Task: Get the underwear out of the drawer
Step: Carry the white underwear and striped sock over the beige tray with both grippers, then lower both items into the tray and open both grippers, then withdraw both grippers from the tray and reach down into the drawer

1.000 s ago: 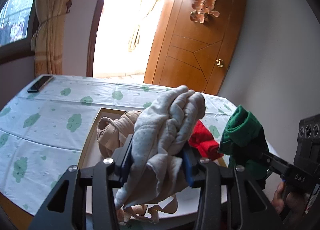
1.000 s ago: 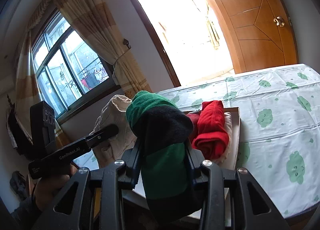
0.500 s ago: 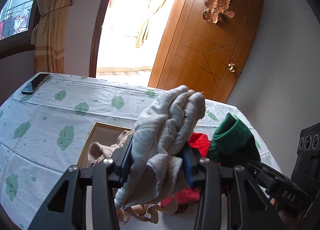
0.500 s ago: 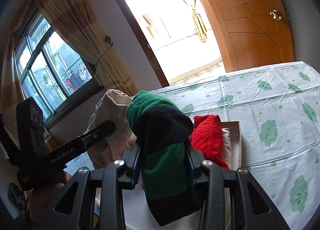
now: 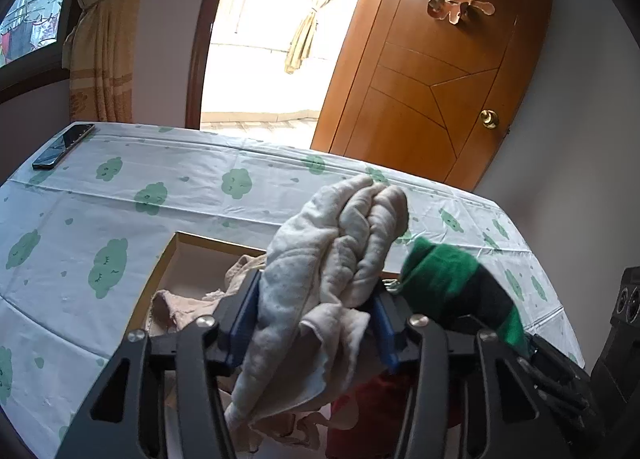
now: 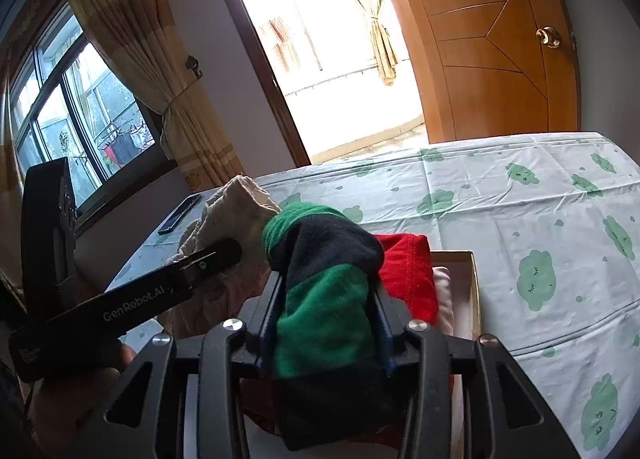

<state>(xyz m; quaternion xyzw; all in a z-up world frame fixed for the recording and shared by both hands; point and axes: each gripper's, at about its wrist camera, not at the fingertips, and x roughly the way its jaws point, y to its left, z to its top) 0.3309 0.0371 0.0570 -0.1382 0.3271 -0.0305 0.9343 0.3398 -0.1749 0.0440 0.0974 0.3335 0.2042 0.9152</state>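
Underwear fills both sets of jaws low in each frame, which are opening: the left gripper around a cream bundle, the right gripper around a green-and-black pair. Beneath sits the open drawer holding red underwear, on the cloud-print tabletop; a phone lies upper left.

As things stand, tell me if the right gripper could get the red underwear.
Probably not yet: the right gripper has green-black underwear between its opening jaws, covering part of the red underwear.
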